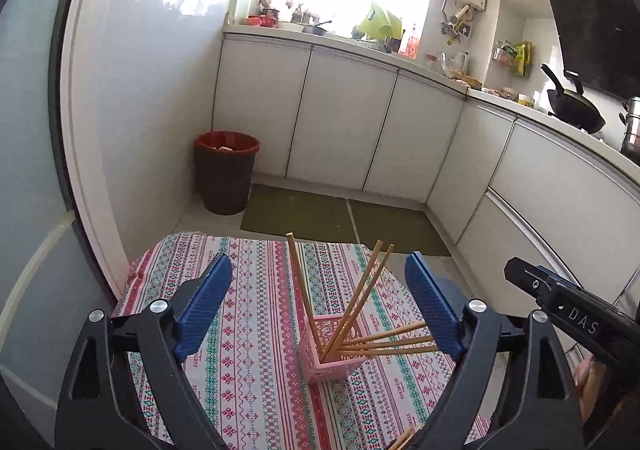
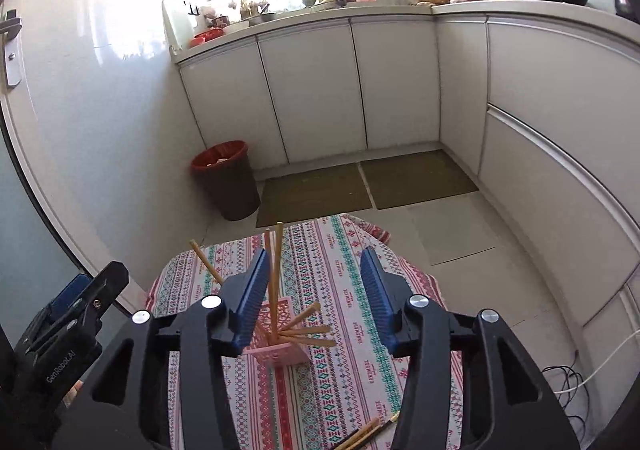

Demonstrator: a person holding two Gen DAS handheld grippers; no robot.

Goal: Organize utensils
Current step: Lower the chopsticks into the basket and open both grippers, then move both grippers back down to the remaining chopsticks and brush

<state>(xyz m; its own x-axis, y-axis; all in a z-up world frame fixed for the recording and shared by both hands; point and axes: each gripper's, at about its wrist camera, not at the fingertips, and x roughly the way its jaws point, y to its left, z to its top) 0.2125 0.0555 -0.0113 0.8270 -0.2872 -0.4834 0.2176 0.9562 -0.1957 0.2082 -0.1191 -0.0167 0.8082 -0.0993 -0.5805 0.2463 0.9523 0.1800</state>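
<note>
A pink lattice utensil holder [image 1: 329, 364] stands on the patterned tablecloth [image 1: 256, 330], with several wooden chopsticks [image 1: 362, 290] fanning out of it. It also shows in the right wrist view [image 2: 280, 354] with its chopsticks [image 2: 275, 278]. My left gripper [image 1: 320, 302] is open and empty, held above the holder. My right gripper [image 2: 314, 290] is open and empty, also above the holder. More loose chopsticks lie at the table's near edge [image 2: 360, 434], and their tips show in the left wrist view [image 1: 402, 440]. The right gripper shows at the right of the left wrist view [image 1: 560, 302].
A dark bin with a red liner [image 1: 226, 171] stands on the floor beyond the table by the wall. White kitchen cabinets [image 1: 340, 129] run along the back and right. Green floor mats [image 1: 304, 211] lie in front of them. Cables [image 2: 580, 382] lie on the floor at right.
</note>
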